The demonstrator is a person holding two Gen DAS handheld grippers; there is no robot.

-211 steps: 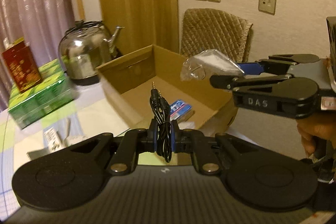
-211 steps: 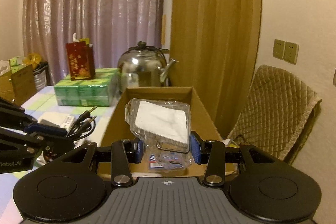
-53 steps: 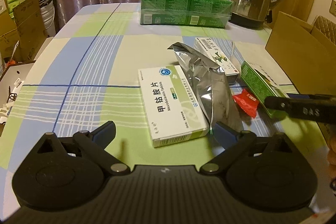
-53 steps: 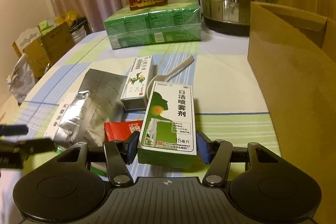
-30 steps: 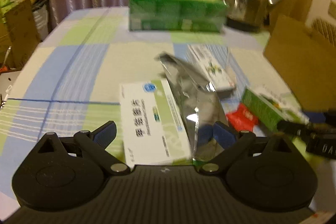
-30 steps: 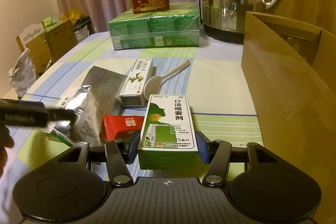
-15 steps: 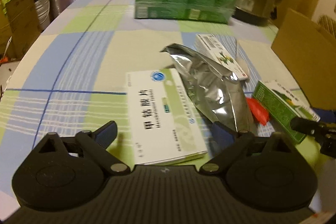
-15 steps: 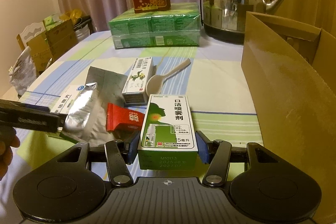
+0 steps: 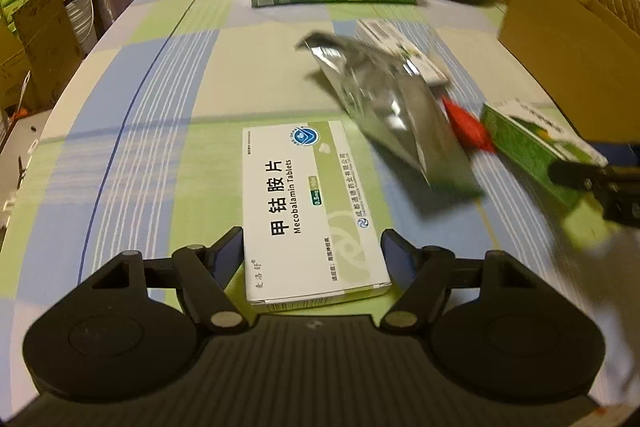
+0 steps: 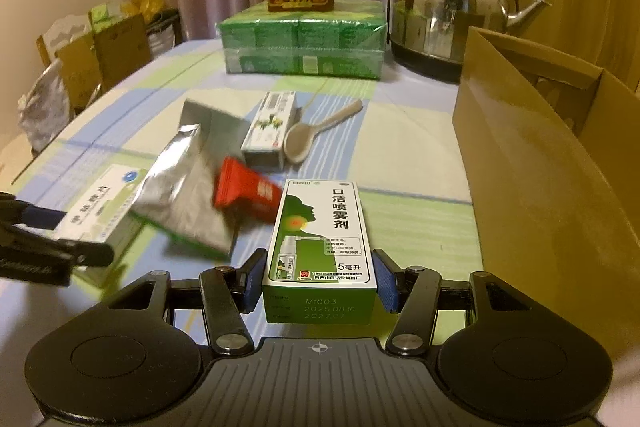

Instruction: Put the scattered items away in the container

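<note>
Left gripper (image 9: 312, 253) closing around white pill box (image 9: 308, 211), not squeezing yet. Right gripper (image 10: 320, 281) holds green spray box (image 10: 320, 243) tight.

Both grippers, left gripper (image 9: 312, 247) and right gripper (image 10: 319, 279), are matte black with blue finger pads (image 10: 384, 281), silver pivot screws and ribbed bodies.

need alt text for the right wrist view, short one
The right hand-held gripper clamps a green and white spray box over a checked tablecloth. Beyond it lie a red sachet, a silver foil pouch, a small medicine box and a spoon; an open cardboard box stands at the right.
</note>
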